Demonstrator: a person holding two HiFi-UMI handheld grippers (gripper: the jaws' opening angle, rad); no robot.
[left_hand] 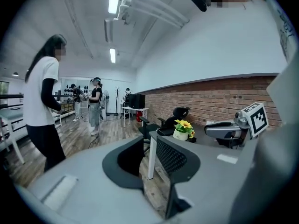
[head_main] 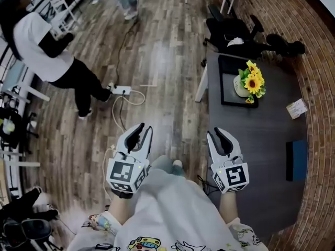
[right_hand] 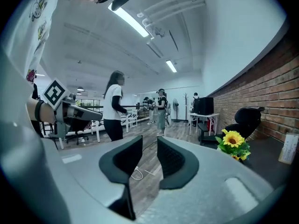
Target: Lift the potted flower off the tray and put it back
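Yellow potted sunflowers (head_main: pixel 249 82) sit on black tray (head_main: pixel 226 95), upper right of head view, on dark grey table (head_main: pixel 251 140). Lower centre: left tongs (head_main: pixel 145 129) & right tongs (head_main: pixel 215 132), each w/ jaws narrowly apart, nothing btwn, well apart from pot.

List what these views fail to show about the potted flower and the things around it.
- Right gripper view: the potted flower shows its blooms only; the right gripper covers its pot and the tray with its own body.
- Left gripper view: the tray is too small and dark to make out.
- Head view: the print on the paper card is too small to read, and the blue flat thing cannot be identified.
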